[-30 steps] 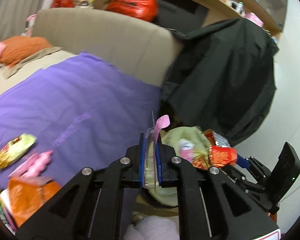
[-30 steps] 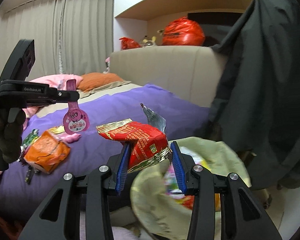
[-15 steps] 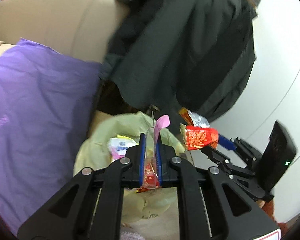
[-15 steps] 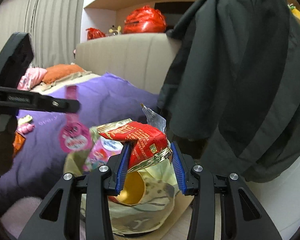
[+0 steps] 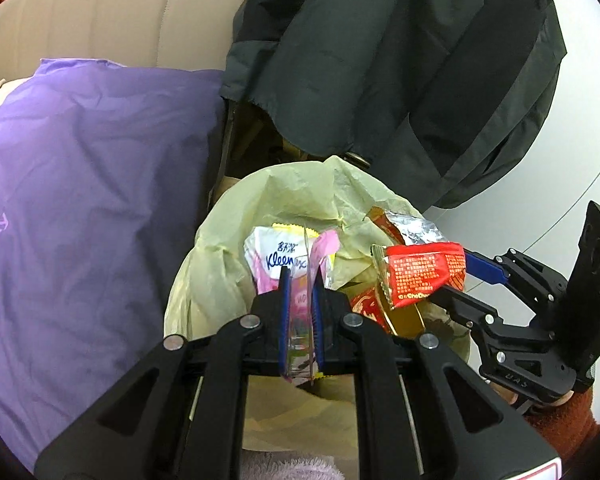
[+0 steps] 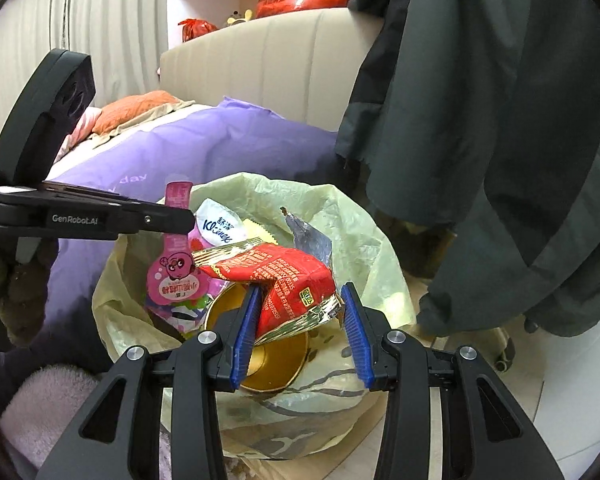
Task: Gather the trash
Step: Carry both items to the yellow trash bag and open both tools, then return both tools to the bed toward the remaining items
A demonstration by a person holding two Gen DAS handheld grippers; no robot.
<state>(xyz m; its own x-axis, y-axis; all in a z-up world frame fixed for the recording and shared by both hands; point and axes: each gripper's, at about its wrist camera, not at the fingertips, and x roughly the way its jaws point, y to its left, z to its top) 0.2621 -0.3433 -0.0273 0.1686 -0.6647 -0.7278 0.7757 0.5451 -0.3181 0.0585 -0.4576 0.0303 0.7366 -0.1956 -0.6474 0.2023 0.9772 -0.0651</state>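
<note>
Left cam: your left gripper (image 5: 300, 280) pinches the pink pouch (image 5: 327, 245) over the bin bag (image 5: 292, 184), w/ a tissue pack (image 5: 274, 258) already in; right cam: your right gripper (image 6: 298, 312) clamps the red wrapper (image 6: 284, 276) above it, so both drops remain

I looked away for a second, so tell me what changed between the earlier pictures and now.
Both grippers swung from over the purple bedspread to above the yellow-lined trash bin. Unchanged: the left gripper remains shut on the pink pouch, the right gripper on the red snack wrapper. Nothing released yet.
</note>
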